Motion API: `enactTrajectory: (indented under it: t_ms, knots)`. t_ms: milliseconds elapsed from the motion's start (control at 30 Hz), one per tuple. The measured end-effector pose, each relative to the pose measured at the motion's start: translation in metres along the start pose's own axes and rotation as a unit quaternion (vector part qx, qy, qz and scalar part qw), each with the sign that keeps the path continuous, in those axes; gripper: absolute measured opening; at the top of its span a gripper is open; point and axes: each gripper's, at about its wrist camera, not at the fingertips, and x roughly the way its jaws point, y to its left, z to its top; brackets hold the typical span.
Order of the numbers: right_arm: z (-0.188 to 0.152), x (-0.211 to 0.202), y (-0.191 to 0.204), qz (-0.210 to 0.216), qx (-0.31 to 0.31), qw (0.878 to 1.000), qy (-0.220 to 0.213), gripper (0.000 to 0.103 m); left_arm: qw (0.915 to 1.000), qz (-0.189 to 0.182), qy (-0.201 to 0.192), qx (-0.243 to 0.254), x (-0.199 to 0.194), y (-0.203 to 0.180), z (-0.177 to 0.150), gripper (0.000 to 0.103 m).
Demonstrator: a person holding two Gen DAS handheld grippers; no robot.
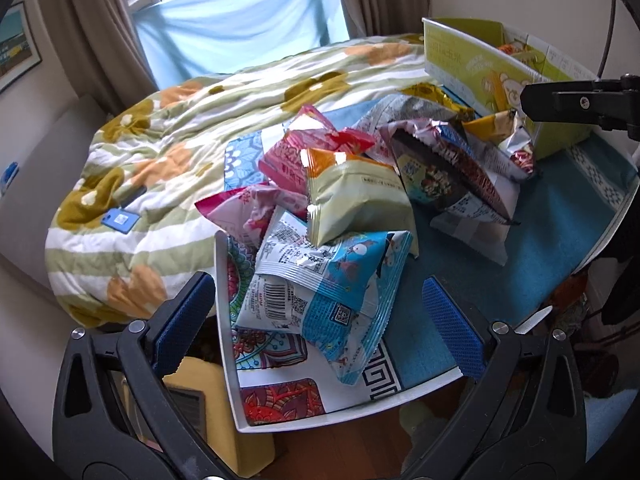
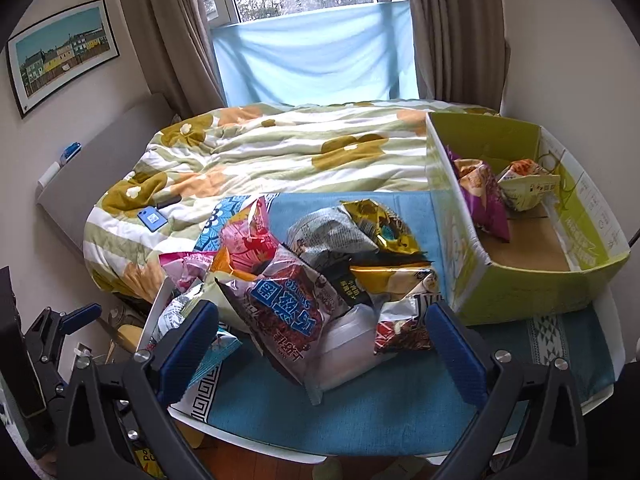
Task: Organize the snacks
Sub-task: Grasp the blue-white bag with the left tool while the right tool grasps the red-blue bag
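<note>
A: Left wrist view: left gripper (image 1: 320,316), fingers apart and empty, hangs over the blue packet (image 1: 344,300) at the table (image 1: 360,410) front edge. Advice?

B: Right wrist view: right gripper (image 2: 320,344), also spread, faces the dark red packet (image 2: 288,312); pinch its edge, then carry it to the green box (image 2: 520,288) at the right corner.

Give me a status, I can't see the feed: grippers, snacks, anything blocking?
Left gripper and right gripper open, empty. Snack pile loose on the table; two bags in green box. Nothing blocking.

Snack packets (image 2: 304,280) heaped on table; two packets (image 2: 504,188) inside green box (image 2: 516,284).
</note>
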Motion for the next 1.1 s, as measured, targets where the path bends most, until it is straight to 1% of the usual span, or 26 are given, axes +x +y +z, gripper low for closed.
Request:
enactTrajectory:
  t_ms: [167, 333, 467, 533, 600, 700, 767, 800, 833, 900, 933, 1100]
  knots:
    - [-0.012, 0.03, 0.007, 0.006, -0.013, 1.0, 0.02, 0.103, 0.9983, 0.038, 0.014, 0.041, 0.028, -0.012, -0.008, 0.103]
    - [-0.019, 0.052, 0.017, 0.009, -0.021, 0.999, 0.034, 0.103, 0.9954, 0.057, 0.02, 0.074, 0.047, -0.02, -0.009, 0.103]
    - [-0.022, 0.065, 0.02, 0.002, -0.031, 0.999, 0.043, 0.103, 0.9961, 0.048, 0.038, 0.064, 0.064, -0.014, -0.007, 0.102]
    - [-0.022, 0.072, 0.02, 0.004, -0.031, 0.998, 0.047, 0.103, 0.9971, 0.04, 0.036, 0.054, 0.067, -0.01, -0.007, 0.102]
    - [-0.022, 0.077, 0.021, 0.005, -0.045, 0.998, 0.05, 0.103, 0.9973, 0.038, 0.034, 0.052, 0.07, -0.007, -0.007, 0.101]
    - [-0.022, 0.087, 0.028, -0.001, -0.071, 0.996, 0.058, 0.103, 0.9968, 0.041, 0.035, 0.058, 0.074, -0.007, -0.006, 0.095]
    - [-0.022, 0.092, 0.029, 0.0, -0.08, 0.995, 0.059, 0.103, 0.9965, 0.043, 0.032, 0.065, 0.072, -0.009, -0.007, 0.089]
    - [-0.022, 0.094, 0.03, -0.002, -0.084, 0.995, 0.059, 0.103, 0.9961, 0.046, 0.032, 0.068, 0.073, -0.008, -0.006, 0.083]
    - [-0.023, 0.096, 0.032, -0.003, -0.087, 0.994, 0.059, 0.103, 0.996, 0.047, 0.031, 0.069, 0.073, -0.008, -0.006, 0.08]
    - [-0.022, 0.1, 0.034, -0.006, -0.092, 0.994, 0.06, 0.103, 0.9966, 0.039, 0.031, 0.065, 0.073, -0.004, -0.006, 0.077]
    - [-0.023, 0.101, 0.035, -0.005, -0.093, 0.994, 0.06, 0.103, 0.997, 0.036, 0.032, 0.062, 0.073, -0.002, -0.005, 0.073]
    - [-0.022, 0.106, 0.035, -0.004, -0.09, 0.994, 0.061, 0.103, 0.9975, 0.027, 0.034, 0.055, 0.07, 0.004, -0.005, 0.067]
